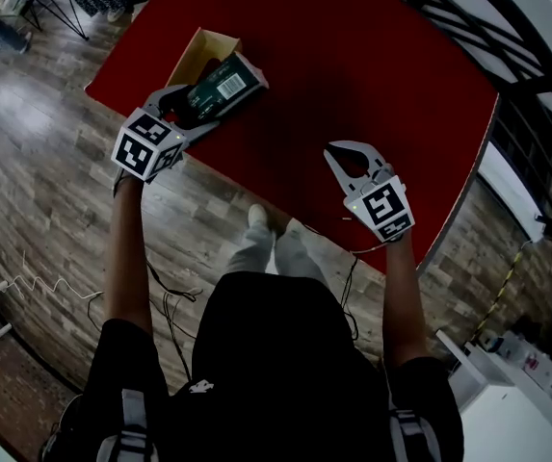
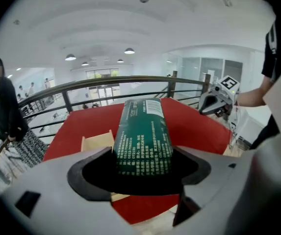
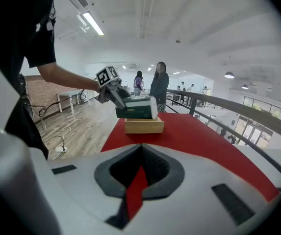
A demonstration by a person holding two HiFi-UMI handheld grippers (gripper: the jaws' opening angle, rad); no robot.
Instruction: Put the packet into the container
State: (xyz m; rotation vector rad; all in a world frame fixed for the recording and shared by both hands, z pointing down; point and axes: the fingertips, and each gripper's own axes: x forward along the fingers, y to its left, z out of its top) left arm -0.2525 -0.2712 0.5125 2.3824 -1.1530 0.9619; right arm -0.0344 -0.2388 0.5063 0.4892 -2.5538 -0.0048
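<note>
Green packet (image 1: pixel 223 85), near end buried between left gripper (image 2: pixel 142 175) fingers (image 2: pixel 89 173), container (image 1: pixel 203 46) half-covered.

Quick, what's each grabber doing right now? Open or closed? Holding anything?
Left gripper: closed on the green packet, over the wooden container.
Right gripper: closed, holding nothing.

The left arm (image 1: pixel 126 248) and right arm (image 1: pixel 401 296) both stretch forward, forearms bare below black sleeves. The left gripper (image 1: pixel 187 106) tilts downward, its jaws spread wide and clamped on the packet (image 1: pixel 223 83). The right gripper (image 1: pixel 341 152) points forward and down, jaws pressed together, empty.
</note>
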